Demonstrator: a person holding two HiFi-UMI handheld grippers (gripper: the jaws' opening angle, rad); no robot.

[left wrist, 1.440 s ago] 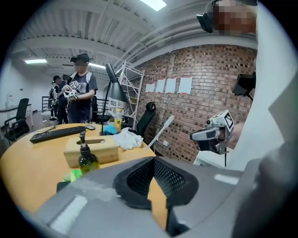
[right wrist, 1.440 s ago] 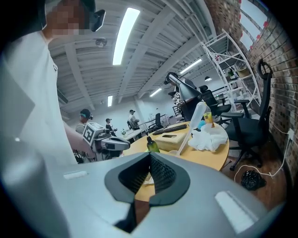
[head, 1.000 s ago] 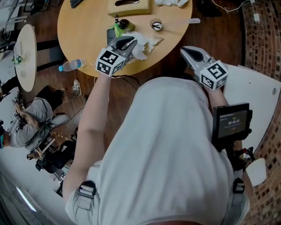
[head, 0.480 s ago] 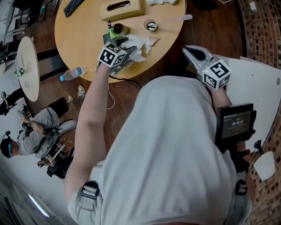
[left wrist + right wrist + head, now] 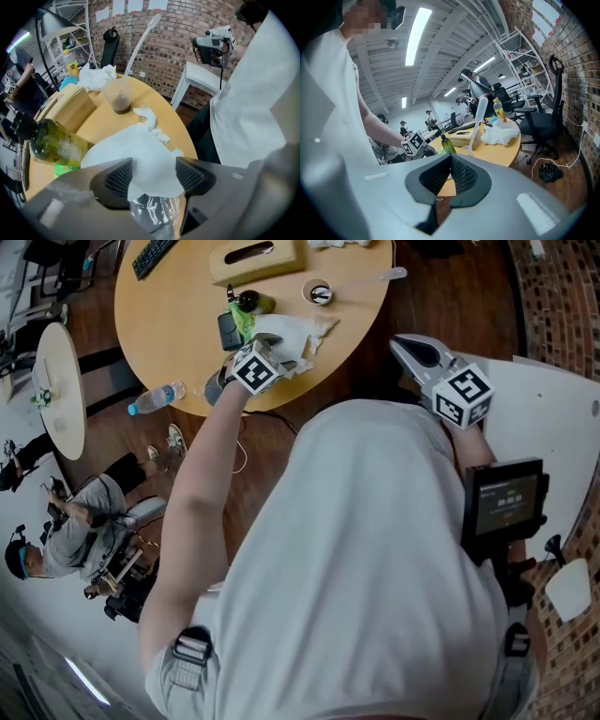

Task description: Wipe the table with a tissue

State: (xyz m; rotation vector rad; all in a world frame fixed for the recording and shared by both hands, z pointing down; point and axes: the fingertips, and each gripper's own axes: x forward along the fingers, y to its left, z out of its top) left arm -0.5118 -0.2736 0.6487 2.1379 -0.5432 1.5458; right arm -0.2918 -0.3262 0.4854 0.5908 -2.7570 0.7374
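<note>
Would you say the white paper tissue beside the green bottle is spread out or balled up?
Spread out: the white paper tissue lies as a mostly flat sheet on the wooden table.

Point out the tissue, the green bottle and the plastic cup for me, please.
tissue (image 5: pixel 140 150): left gripper view, middle of the white sheet.
green bottle (image 5: pixel 55 144): left gripper view, its glass body.
plastic cup (image 5: pixel 116 92): left gripper view, its clear side wall.
</note>
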